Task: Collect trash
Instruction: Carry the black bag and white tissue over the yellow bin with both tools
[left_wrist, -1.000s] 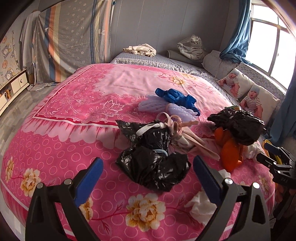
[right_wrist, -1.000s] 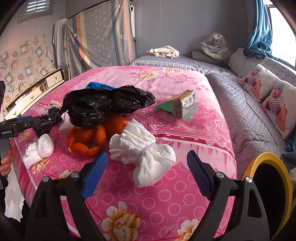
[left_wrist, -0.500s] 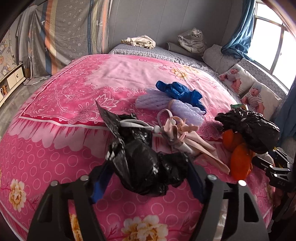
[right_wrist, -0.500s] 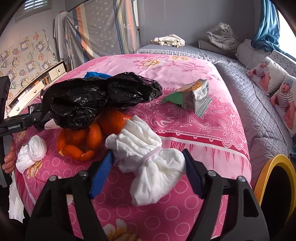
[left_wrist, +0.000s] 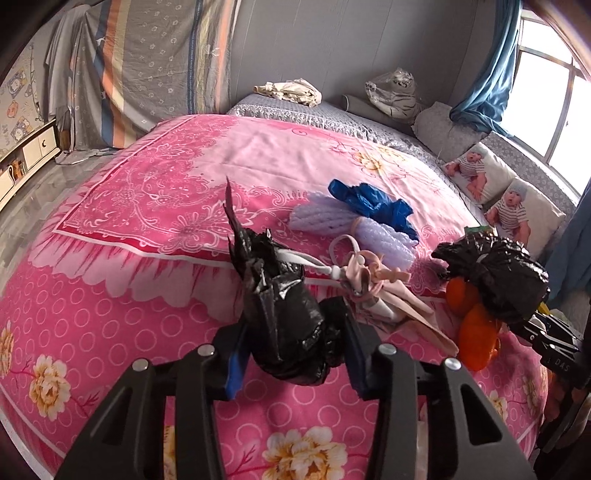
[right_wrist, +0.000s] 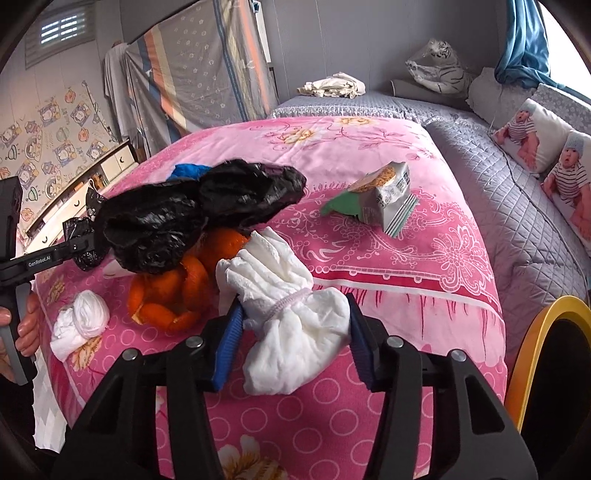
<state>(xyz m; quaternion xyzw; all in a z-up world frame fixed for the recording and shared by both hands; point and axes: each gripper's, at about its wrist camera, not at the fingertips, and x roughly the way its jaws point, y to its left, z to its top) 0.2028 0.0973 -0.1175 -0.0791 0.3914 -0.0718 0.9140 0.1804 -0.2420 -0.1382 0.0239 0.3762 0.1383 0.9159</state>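
Trash: your left gripper (left_wrist: 293, 352) has just been closing its jaws on the black bag (left_wrist: 284, 325) between them; your right gripper (right_wrist: 291, 341) likewise pinches the white wad (right_wrist: 291, 332). Risk: thin film or loose tissue slips free on lifting.

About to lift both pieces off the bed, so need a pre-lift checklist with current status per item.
1. Left gripper pads press the black bag: ok; jaws have just been closing.
2. Right gripper pads on the white tied bundle: ok; jaws also just closing.
3. Black bag free of the white cord on top of it: cannot tell.
4. White bundle clear of the orange peels: cannot tell; they sit very close.
5. Yellow-rimmed bin in reach: ok, likely.
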